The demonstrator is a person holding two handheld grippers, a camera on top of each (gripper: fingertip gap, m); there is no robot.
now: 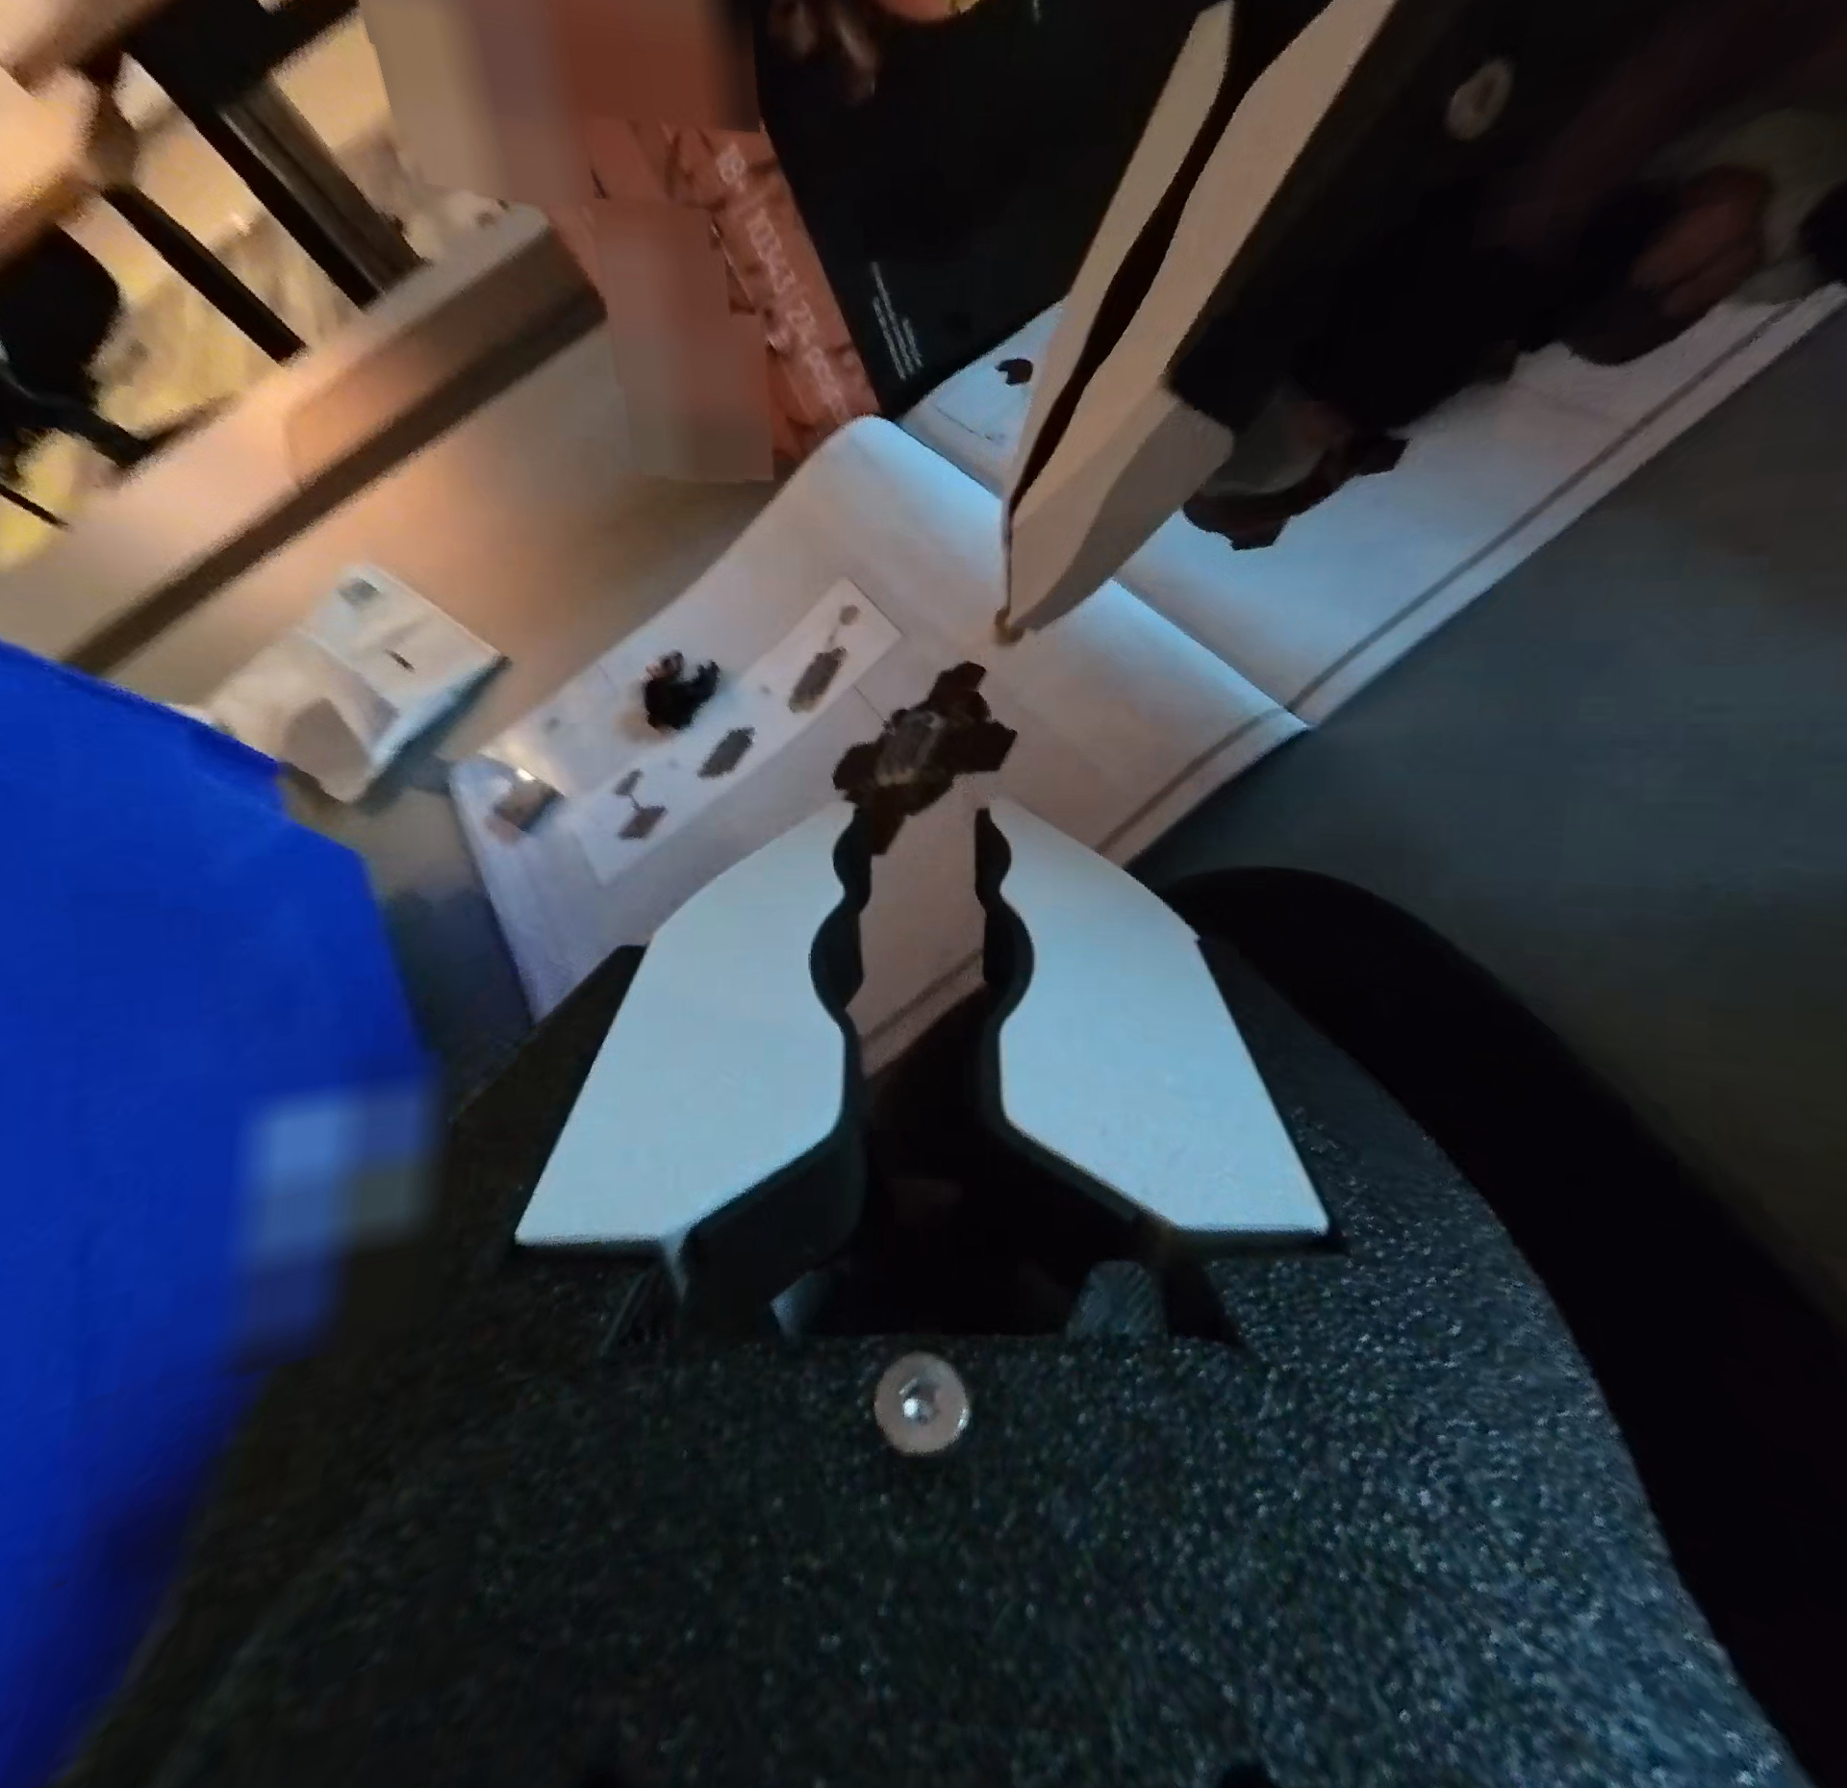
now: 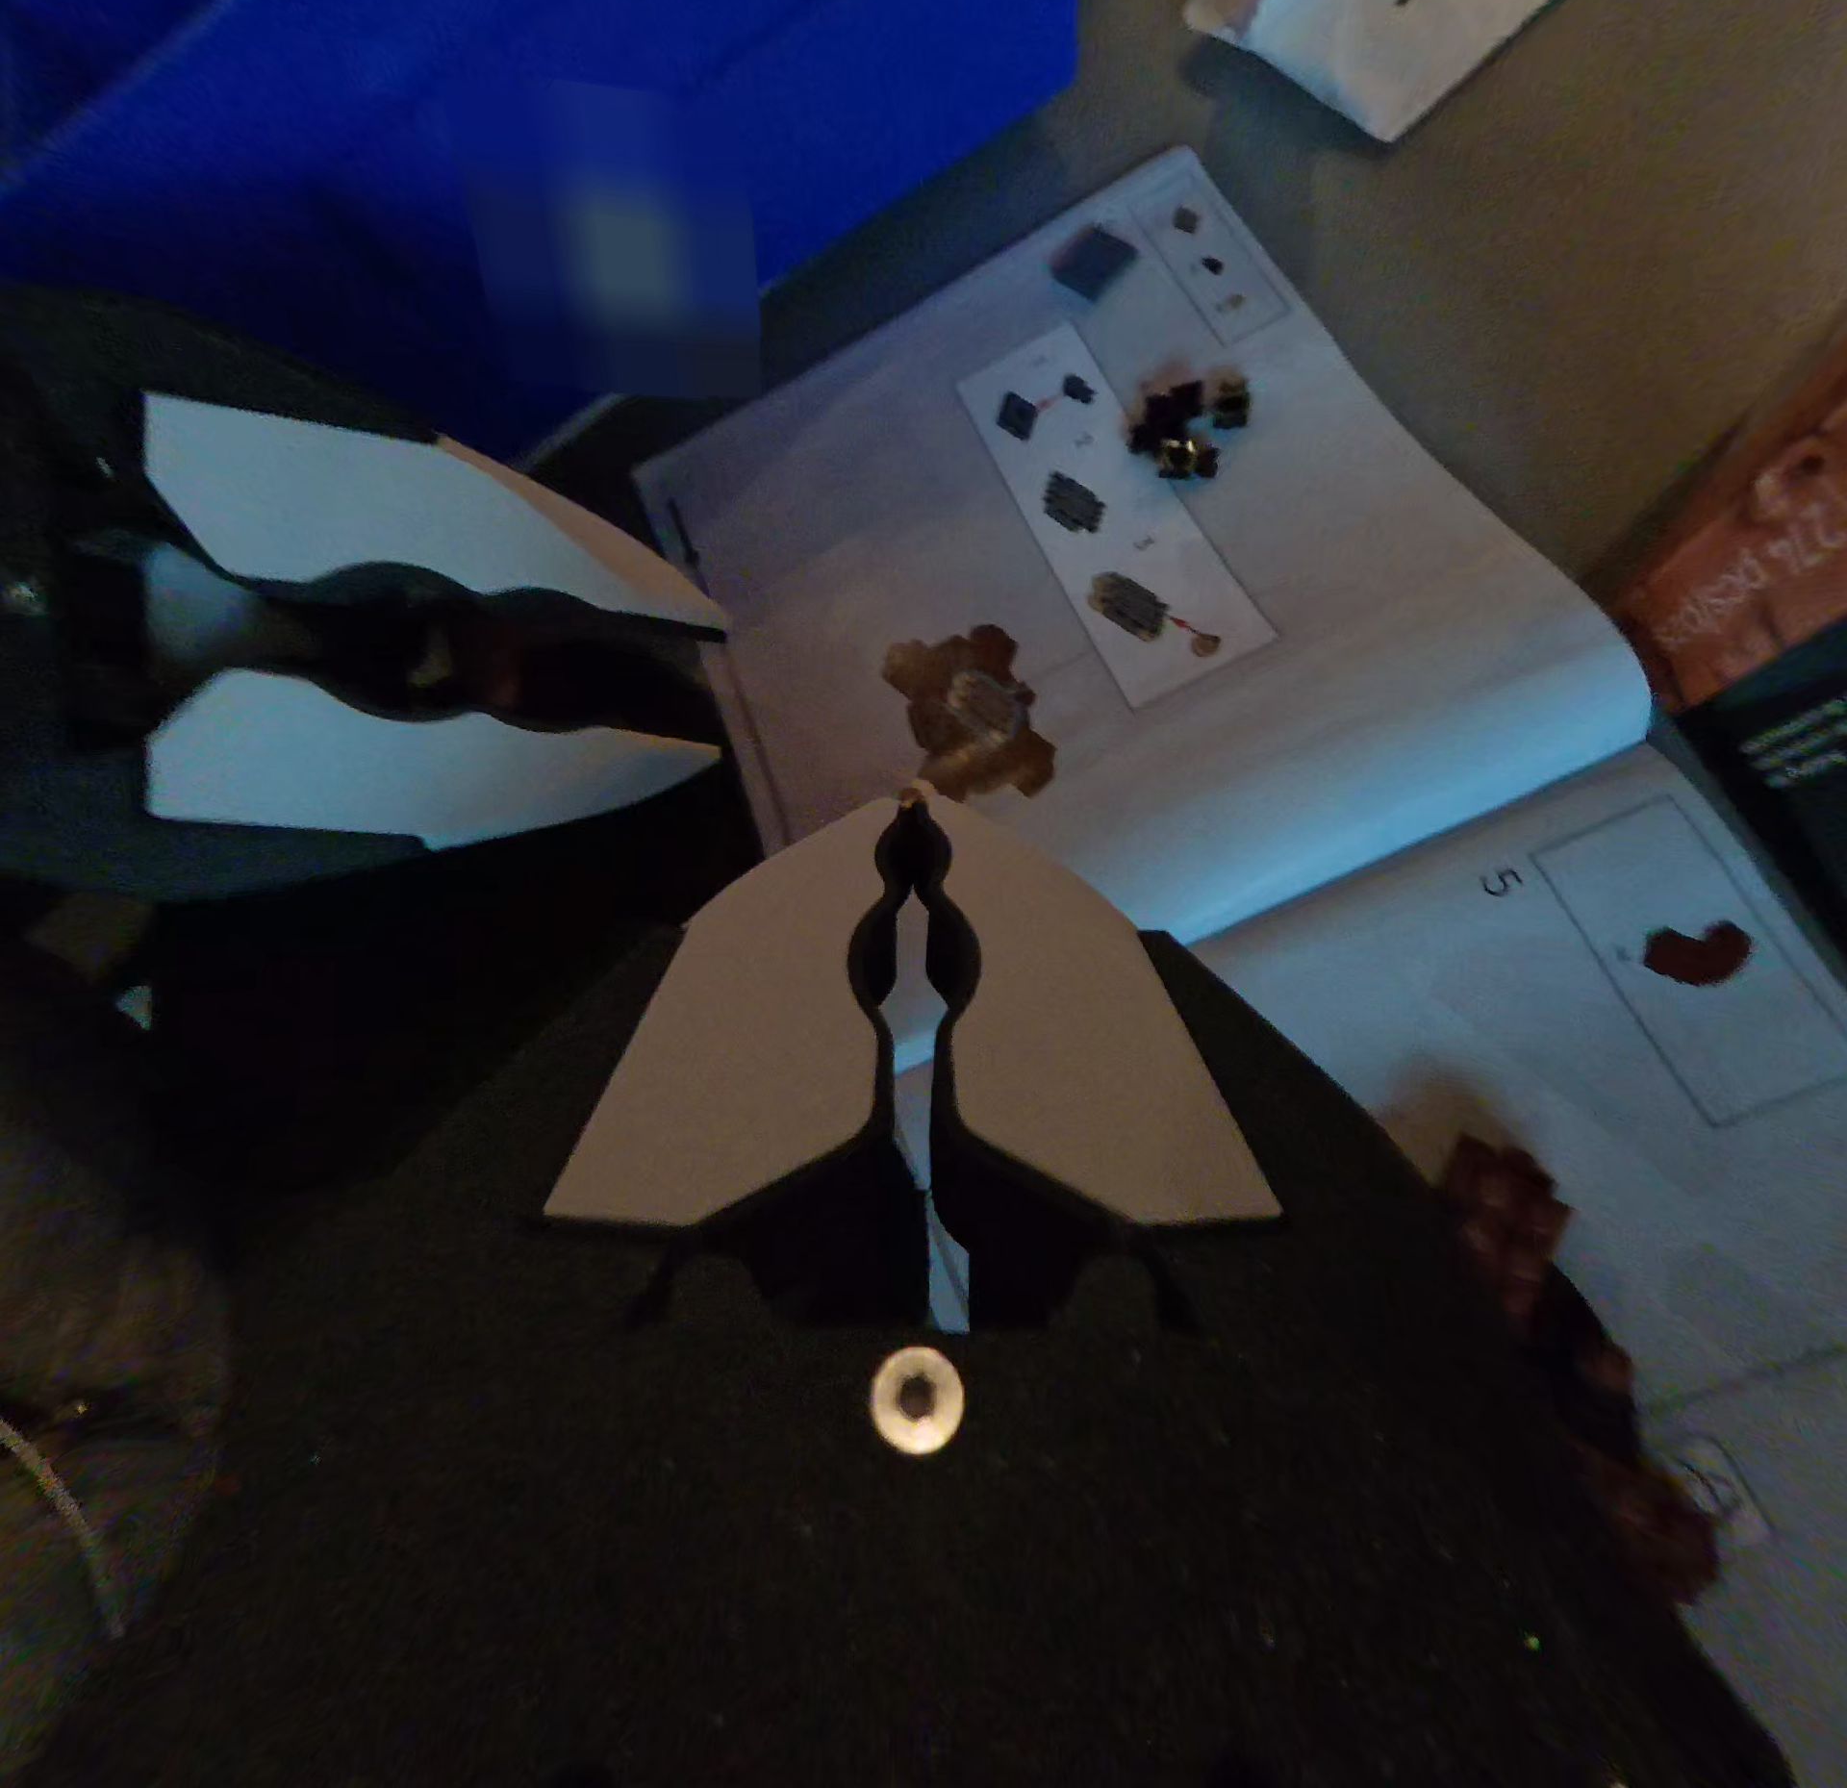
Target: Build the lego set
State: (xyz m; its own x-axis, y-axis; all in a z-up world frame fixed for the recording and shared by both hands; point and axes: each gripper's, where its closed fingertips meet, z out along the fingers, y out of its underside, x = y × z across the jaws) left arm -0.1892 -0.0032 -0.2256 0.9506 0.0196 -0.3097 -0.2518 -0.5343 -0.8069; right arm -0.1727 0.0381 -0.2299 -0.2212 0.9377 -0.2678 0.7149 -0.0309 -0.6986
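Note:
A small dark brown brick assembly (image 1: 920, 753) lies on an open instruction booklet (image 1: 1149, 661). My left gripper (image 1: 918, 823) is open just short of the assembly, with its left fingertip at the assembly's edge and nothing between the pads. In the right wrist view the left gripper (image 2: 718, 689) stands open to the left, apart from the assembly (image 2: 969, 716). My right gripper (image 2: 910, 807) is shut on a tiny tan piece (image 2: 912, 793) right next to the assembly's near edge. In the left wrist view the right gripper (image 1: 1024, 609) comes down from above with the tan piece (image 1: 1007, 629) at its tip.
A cluster of small black pieces (image 2: 1184, 421) lies on the booklet's far page (image 2: 1349, 561). A reddish-brown piece (image 2: 1694, 951) and a brown brick cluster (image 2: 1509, 1220) lie to the right. A dark box (image 2: 1769, 771), a white bag (image 2: 1379, 21) and a blue garment (image 1: 150, 1041) surround the booklet.

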